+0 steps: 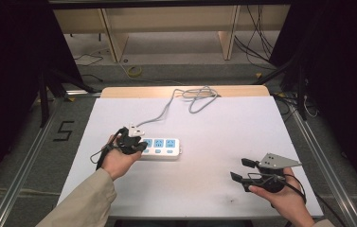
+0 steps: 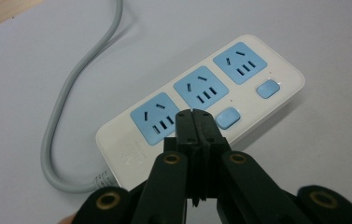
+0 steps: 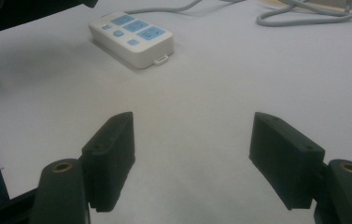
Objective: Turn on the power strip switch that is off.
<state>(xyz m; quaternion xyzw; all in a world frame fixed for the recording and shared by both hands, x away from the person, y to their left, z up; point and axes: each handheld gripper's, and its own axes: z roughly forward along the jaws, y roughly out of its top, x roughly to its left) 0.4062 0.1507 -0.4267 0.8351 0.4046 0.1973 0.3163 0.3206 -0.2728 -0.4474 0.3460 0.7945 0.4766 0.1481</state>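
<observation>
While left tongs (image 2: 194, 114) sit pressed together, tips over near edge of white power strip (image 2: 239, 88) beside first blue socket (image 2: 157, 116), right tongs (image 3: 192, 158) hang spread wide, nothing between. Strip lies on white tabletop (image 1: 223, 127), well ahead of right tongs; grey cord (image 2: 66, 102) curls off beside left tongs.

The white surface (image 1: 214, 179) lies bare between the two tongs, with just the strip (image 1: 159, 149) and its looping cord (image 1: 200, 99) obstructing the far-left part.
</observation>
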